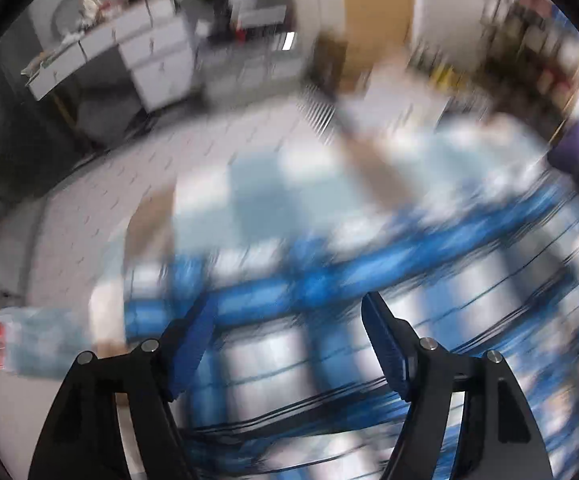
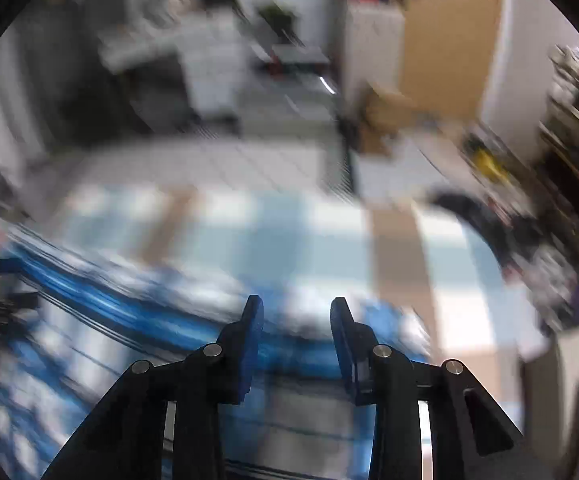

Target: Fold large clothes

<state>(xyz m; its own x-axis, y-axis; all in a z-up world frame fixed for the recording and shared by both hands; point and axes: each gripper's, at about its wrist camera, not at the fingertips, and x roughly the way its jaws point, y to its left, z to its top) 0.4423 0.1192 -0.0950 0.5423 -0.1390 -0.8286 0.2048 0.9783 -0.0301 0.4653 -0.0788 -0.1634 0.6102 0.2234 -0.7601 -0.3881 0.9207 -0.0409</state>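
Looking along your left gripper (image 1: pixel 285 308), you see its blue fingers (image 1: pixel 193 340) spread wide with nothing between them, above the blue-and-white plaid garment (image 1: pixel 329 280) spread over a pale checked cloth (image 1: pixel 257 192). Your right gripper (image 2: pixel 295 312) is also released, its gap narrower, over the same garment (image 2: pixel 101 300). Heavy blur hides any containers' contents. Only the left view shows a white drawer unit (image 1: pixel 157 60) sharply; only the right shows a cardboard box (image 2: pixel 381 116) and cluttered shelving (image 2: pixel 577 112).
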